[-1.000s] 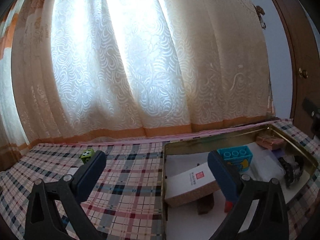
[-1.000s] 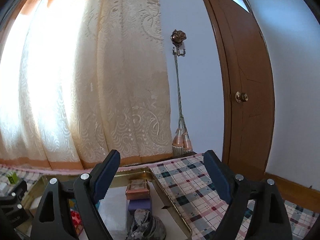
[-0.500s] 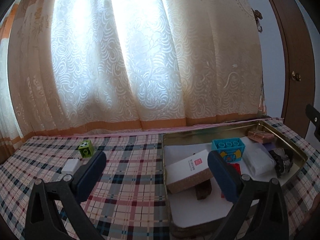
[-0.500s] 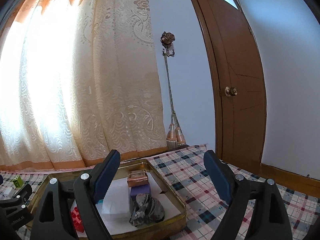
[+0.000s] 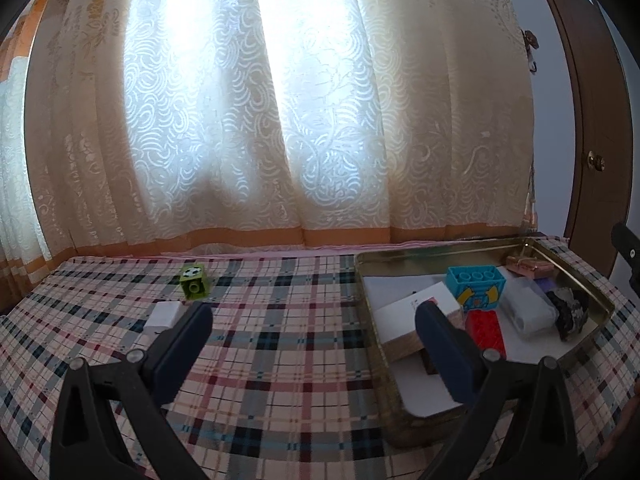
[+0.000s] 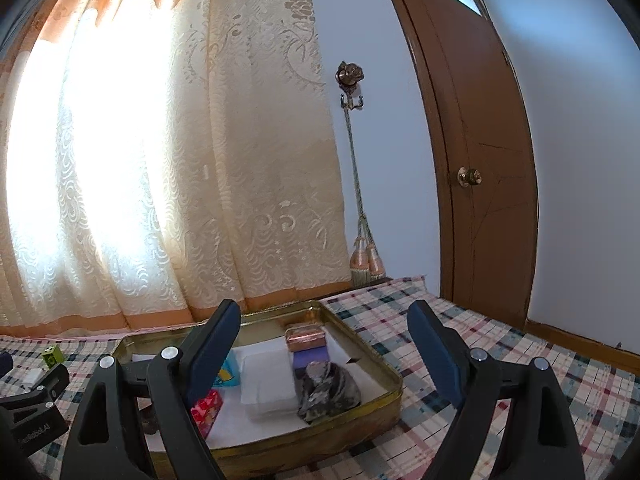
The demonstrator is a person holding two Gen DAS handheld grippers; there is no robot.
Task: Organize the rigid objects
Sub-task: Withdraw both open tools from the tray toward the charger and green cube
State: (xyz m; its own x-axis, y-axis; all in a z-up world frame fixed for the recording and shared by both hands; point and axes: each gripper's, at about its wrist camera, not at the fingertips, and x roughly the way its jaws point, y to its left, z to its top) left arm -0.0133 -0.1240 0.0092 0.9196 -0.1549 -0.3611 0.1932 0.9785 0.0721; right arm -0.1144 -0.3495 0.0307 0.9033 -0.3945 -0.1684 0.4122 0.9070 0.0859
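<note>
Now both grippers hover with their jaws spread wide and nothing between them, above a surface covered by a plaid cloth [image 5: 280,360]. The landmark is the shallow gold-coloured rectangular metal tin [image 5: 370,320], which sits on that cloth.

Inside the tin, on a white lining, lie several rigid objects. A white flat cardboard box with a cork-textured edge [image 5: 404,320] rests toward the tin's left wall, with a small dark brown block [image 5: 428,364] partly tucked under its near edge. A turquoise studded toy brick with a yellow print [image 5: 476,288] stands near the tin's middle, and a red studded toy brick [image 5: 486,332] lies just in front of it. A frosted translucent plastic case [image 5: 528,310] lies to the right of those bricks. A mottled grey-and-black lump [image 5: 568,312] sits by the tin's right wall, beside a purple block [image 6: 310,356] and a copper-pink small rectangular box [image 6: 306,338] in the far right corner.

Outside the tin, well to its left on the cloth, stands a lime-green toy cube with a football print [image 5: 194,282], and a white small rectangular block [image 5: 164,314] lies just nearer the camera than the cube.

The left gripper [image 5: 312,336] straddles the tin's left wall, one finger over the cloth and the other over the white cardboard box. The right gripper [image 6: 324,340] points across the tin's far right corner.
</note>
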